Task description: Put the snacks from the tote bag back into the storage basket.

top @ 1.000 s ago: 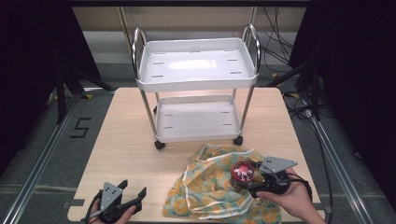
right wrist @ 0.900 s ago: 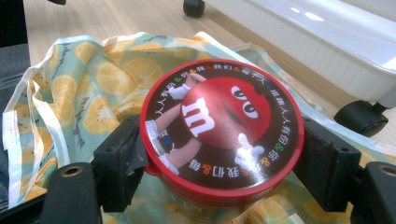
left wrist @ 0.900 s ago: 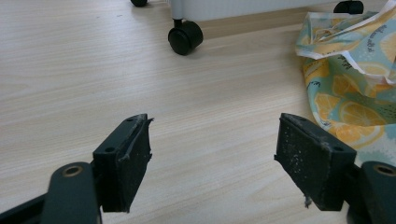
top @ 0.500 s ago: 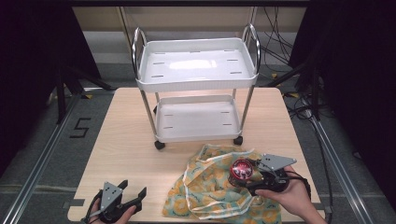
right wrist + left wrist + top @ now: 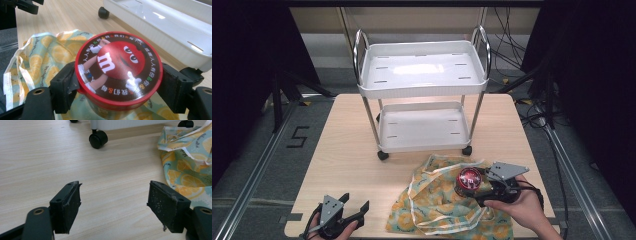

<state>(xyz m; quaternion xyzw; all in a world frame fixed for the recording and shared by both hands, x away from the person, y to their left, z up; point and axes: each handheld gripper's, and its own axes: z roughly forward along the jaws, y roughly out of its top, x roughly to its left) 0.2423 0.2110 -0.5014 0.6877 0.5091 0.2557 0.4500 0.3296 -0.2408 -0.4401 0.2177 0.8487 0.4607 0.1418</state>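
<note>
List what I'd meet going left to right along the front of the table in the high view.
left gripper → lemon-print cloth → red-lidded candy tin → right gripper, closed on the tin

Carts: one white two-shelf cart
Cloth bags: one lemon-print bag, just in front of the cart
Round tins: one red-lidded tin, over the bag
Grippers: two

Left tongs low at near-left bench edge, jaws spread wide, nothing between. Right tongs at near right, held in right hand, jaws clamped on tin, lid up.
</note>
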